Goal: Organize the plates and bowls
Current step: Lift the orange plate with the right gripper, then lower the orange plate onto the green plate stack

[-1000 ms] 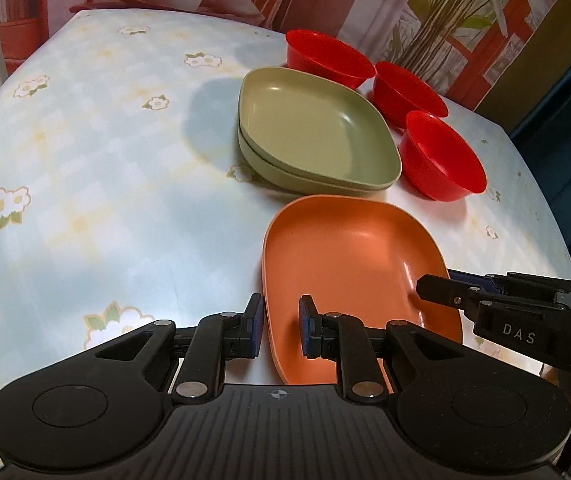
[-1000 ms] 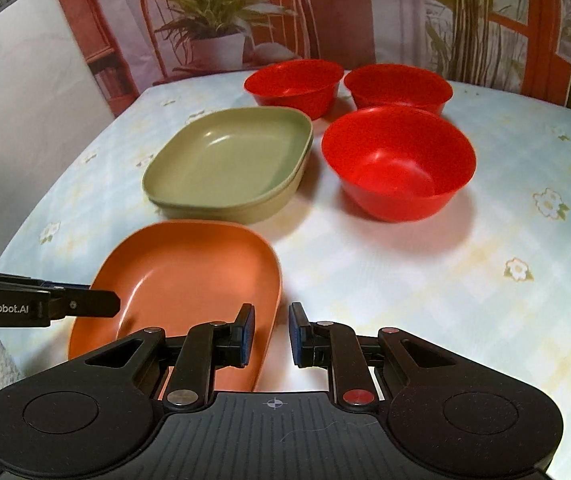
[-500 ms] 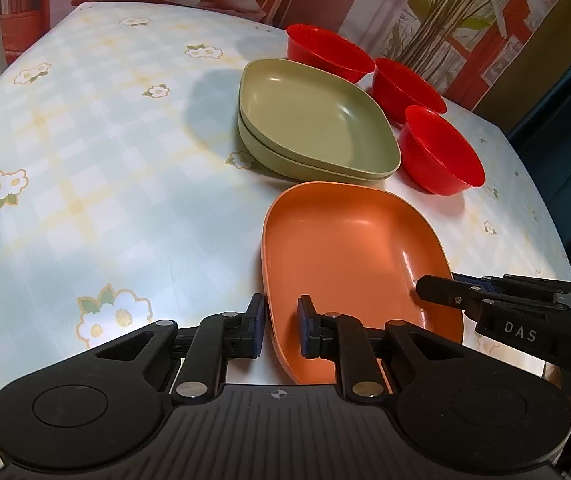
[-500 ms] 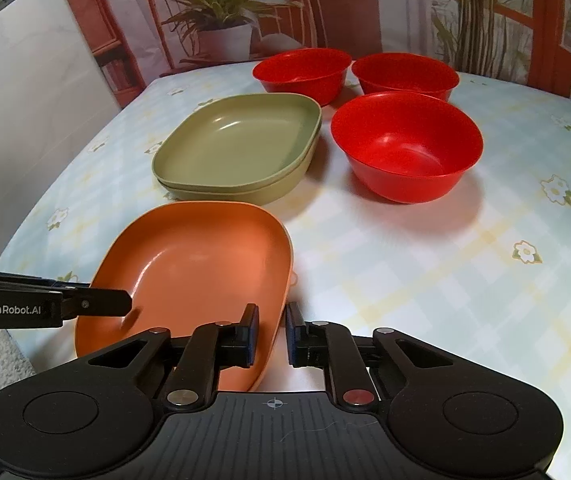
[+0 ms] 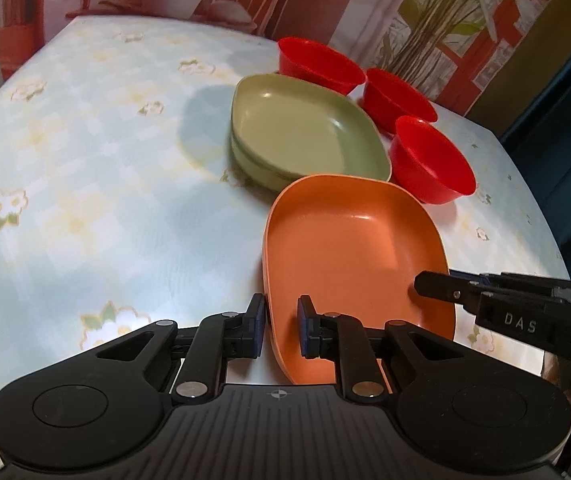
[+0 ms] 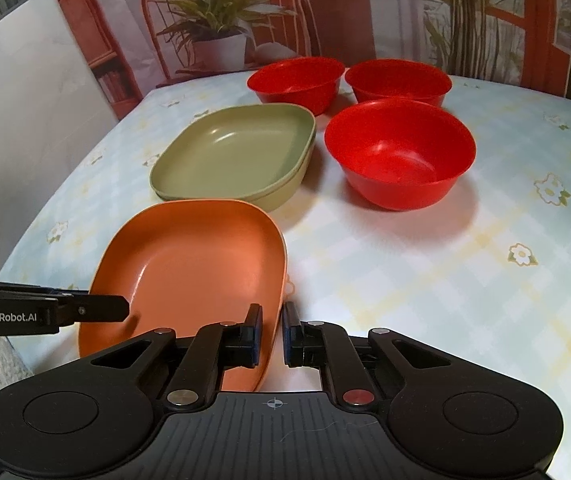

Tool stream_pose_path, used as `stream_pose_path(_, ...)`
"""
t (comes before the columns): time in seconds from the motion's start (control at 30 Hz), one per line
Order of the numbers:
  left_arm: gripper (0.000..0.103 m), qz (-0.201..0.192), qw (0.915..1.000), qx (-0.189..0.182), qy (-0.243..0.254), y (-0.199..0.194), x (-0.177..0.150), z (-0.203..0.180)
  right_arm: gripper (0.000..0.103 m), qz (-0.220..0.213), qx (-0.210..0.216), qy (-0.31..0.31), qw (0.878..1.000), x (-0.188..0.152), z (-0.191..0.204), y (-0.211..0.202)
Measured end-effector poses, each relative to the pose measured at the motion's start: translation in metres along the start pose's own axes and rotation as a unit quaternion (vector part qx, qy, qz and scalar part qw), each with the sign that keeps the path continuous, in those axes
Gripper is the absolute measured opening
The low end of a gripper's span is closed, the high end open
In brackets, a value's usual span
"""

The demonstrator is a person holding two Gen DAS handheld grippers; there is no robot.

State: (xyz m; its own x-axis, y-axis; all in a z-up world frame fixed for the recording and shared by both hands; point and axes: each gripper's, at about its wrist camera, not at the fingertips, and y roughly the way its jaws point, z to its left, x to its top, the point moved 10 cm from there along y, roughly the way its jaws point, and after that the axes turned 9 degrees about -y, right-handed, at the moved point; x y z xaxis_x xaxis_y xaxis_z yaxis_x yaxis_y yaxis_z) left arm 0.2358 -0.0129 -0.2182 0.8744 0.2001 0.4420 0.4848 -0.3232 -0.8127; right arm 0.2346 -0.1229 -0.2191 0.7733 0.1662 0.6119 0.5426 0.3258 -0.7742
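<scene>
Two hand-held grippers pinch opposite side rims of one orange plate (image 5: 349, 248). The left gripper (image 5: 281, 330) has its jaws closed around the plate's left rim, one finger outside the wall and one inside. The right gripper (image 6: 272, 334) grips the right rim the same way, its jaws narrowly set with the rim between them.

The plate spreads forward from both sets of jaws. It appears lifted slightly off the floral tablecloth (image 5: 85, 184), its far edge overlapping the view of a stack of two green plates (image 5: 305, 136) just ahead.

Beyond and to the right of the jaws stand three red bowls (image 6: 399, 156), unstacked and close together.

The step in hand looks like carrying the orange plate onto the green stack. Next, both grippers would need to move forward together, level, then lower and release.

Both grippers point forward, low and nearly horizontal.
</scene>
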Motion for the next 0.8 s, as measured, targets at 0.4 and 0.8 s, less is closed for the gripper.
stream_pose_path(0.4, 0.018, -0.062, 0.9976, -0.005, 0.029, -0.019, 0.068, -0.014, 0.010, -0.038, -0.003, 0.025, 0.999, 0.047, -0.004, -0.005)
stream_pose_path(0.8, 0.018, -0.079, 0.9962, -0.003, 0.037, -0.004, 0.126, -0.018, 0.010, -0.073, -0.014, 0.031, 0.997, 0.124, -0.027, 0.016)
